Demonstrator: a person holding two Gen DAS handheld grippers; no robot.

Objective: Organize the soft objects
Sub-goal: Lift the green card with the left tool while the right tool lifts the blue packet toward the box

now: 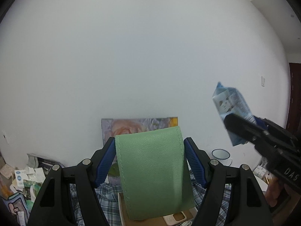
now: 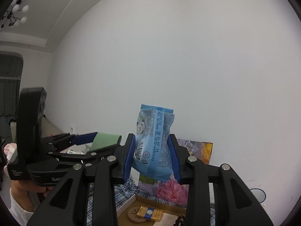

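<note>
White wall fills the background above a plaid-covered bed (image 1: 107, 194). My left gripper (image 1: 149, 162) has its jaws clamped on a folded green leatherette pouch (image 1: 152, 173), and my right gripper (image 2: 152, 156) pinches a blue tissue pack (image 2: 154, 141), both lifted clear of the open cardboard box (image 2: 129, 205), likely for sorting. Each item stands upright between its pads, above that box.

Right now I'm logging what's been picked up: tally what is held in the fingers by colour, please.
Green: 1, the green leather pouch in the left gripper.
Blue: 1, the blue snack packet in the right gripper.
Total: 2 held.
</note>
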